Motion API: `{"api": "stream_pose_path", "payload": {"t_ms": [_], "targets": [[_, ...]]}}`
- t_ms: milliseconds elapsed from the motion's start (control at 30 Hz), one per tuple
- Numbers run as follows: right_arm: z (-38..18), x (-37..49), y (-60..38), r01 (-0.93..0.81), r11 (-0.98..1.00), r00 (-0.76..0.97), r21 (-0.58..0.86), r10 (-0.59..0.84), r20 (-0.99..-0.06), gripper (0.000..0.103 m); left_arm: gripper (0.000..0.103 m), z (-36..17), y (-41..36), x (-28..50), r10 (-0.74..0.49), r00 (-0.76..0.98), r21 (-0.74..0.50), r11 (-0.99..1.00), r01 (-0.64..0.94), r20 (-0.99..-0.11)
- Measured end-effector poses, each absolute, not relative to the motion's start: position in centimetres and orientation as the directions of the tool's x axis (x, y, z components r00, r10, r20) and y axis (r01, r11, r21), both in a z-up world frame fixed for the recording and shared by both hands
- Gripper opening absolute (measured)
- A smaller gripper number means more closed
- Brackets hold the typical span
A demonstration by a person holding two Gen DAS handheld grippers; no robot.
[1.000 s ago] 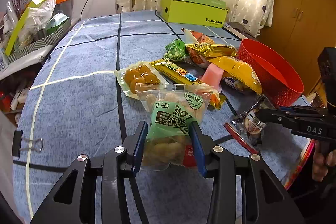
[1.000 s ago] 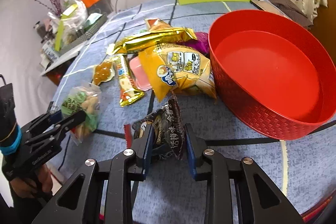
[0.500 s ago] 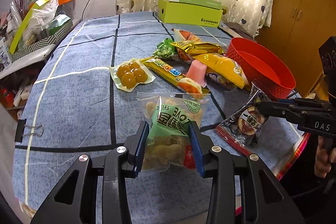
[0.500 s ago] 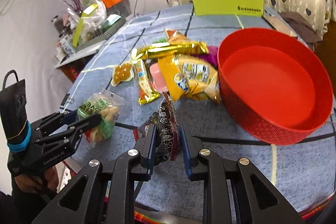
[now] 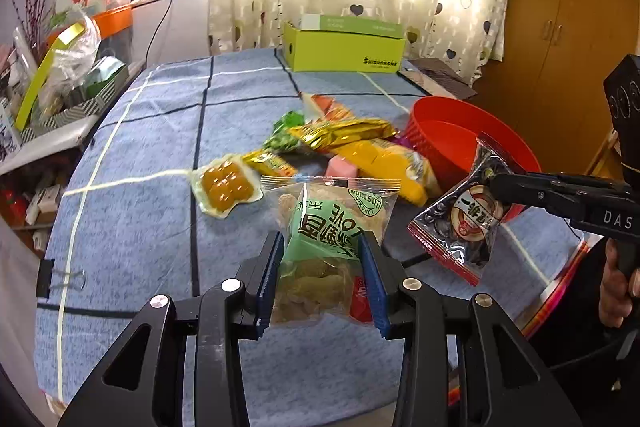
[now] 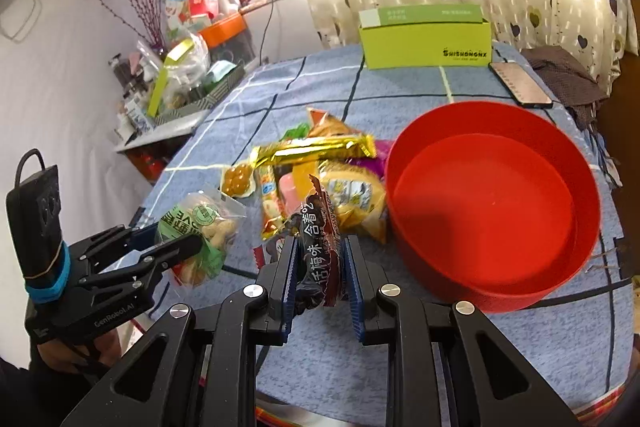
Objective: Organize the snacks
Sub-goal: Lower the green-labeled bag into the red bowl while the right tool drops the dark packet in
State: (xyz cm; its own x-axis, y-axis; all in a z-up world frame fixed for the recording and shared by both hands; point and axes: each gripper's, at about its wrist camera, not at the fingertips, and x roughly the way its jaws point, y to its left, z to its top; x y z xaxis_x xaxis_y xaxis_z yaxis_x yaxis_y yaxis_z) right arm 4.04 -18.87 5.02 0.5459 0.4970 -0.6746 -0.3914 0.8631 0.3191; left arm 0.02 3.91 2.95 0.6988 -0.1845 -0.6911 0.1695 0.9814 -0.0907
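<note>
My left gripper [image 5: 322,259] is shut on a clear bag with a green label [image 5: 328,227], held off the blue checked tablecloth [image 5: 132,235]. That bag [image 6: 200,227] and the left gripper [image 6: 192,247] also show at the left of the right wrist view. My right gripper [image 6: 320,259] is shut on a dark plum-snack packet [image 6: 320,251], lifted above the cloth. In the left wrist view this packet [image 5: 464,223] hangs from the right gripper [image 5: 496,183]. A round red basket [image 6: 492,203] stands to the right, with nothing in it. A pile of snacks [image 6: 320,167] lies left of it.
A lime-green box [image 6: 424,35] sits at the table's far side with a phone [image 6: 520,85] and dark cloth [image 6: 564,75] beside it. A cluttered shelf [image 6: 176,83] stands left of the table. A binder clip [image 5: 60,279] grips the cloth's left edge.
Both grippers have risen with their packets, which now hang clear of the cloth. The right gripper's jaws have squeezed tighter on the dark packet.
</note>
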Motion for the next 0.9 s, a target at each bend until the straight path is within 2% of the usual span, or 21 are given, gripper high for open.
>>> {"api": "stream_pose_path", "payload": {"t_ms": [433,900], "targets": [[6.8,7.4,-25.1,-0.282,0.912,0.621,0.299,0.411,-0.667,0.02,0.04,5.6,-1.8,3.6,-0.261,0.704,-0.077,0.956,0.282,-0.66],[3.0,9.9,-29.9,-0.107,0.951,0.578,0.289,0.296,-0.761,0.02,0.04,6.2,-8.2,8.5,-0.339,0.676,-0.087,0.922,0.377,-0.654]]}}
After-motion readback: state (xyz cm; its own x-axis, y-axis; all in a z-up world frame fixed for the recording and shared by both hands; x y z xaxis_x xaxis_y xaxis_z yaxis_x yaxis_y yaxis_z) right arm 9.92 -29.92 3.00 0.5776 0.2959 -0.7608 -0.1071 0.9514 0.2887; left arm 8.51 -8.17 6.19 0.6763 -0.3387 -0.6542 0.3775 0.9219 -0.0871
